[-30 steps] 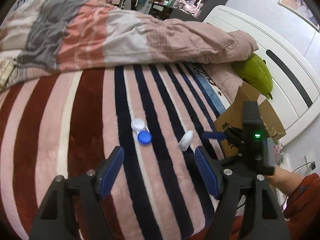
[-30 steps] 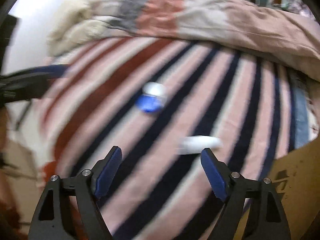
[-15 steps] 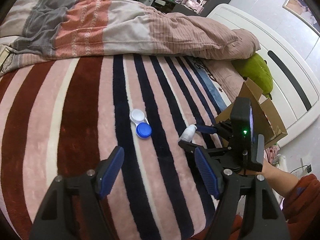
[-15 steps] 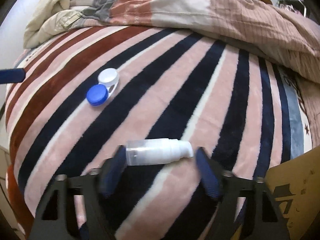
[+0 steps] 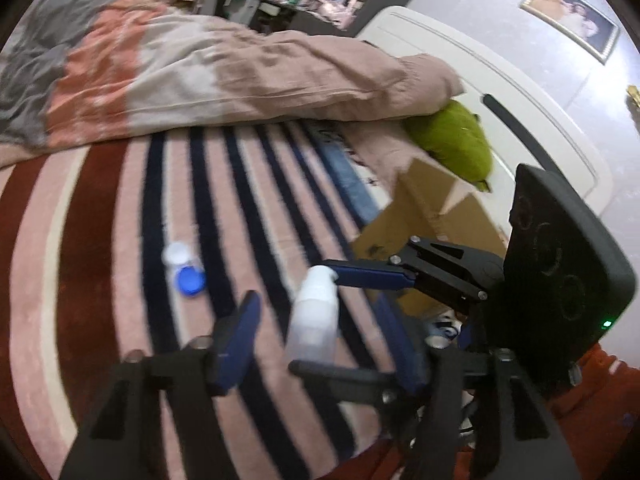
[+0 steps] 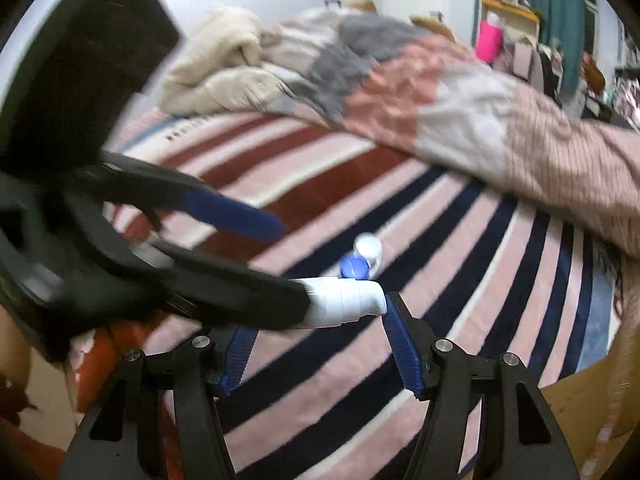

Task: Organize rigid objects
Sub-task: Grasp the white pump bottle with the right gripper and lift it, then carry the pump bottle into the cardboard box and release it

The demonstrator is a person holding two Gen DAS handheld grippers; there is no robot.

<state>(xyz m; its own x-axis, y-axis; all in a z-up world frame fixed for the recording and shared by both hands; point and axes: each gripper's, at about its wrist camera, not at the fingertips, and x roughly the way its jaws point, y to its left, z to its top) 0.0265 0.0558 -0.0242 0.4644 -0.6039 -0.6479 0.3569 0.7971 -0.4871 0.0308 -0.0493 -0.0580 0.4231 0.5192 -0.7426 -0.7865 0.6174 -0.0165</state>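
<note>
Between right gripper [image 6: 316, 348] jaws, pump bottle [image 6: 344, 300] clamped, left gripper [image 5: 320, 336] jaws closing unloaded, cardboard box [image 5: 424, 216] left-view only.

Both tongs crossed over one small bottle

Right tongs [image 6: 316, 320] clamped lengthwise on the white bottle [image 6: 344, 300], one blue pad on the nozzle end, the other at the base, pointing steeply down. Left tongs [image 5: 318, 312] reaching in across them from the side, jaws closing with the bottle between them, neither pad seen pressing on it. Behind the right tongs, a bit of red-orange sleeve [image 5: 592, 380].
</note>
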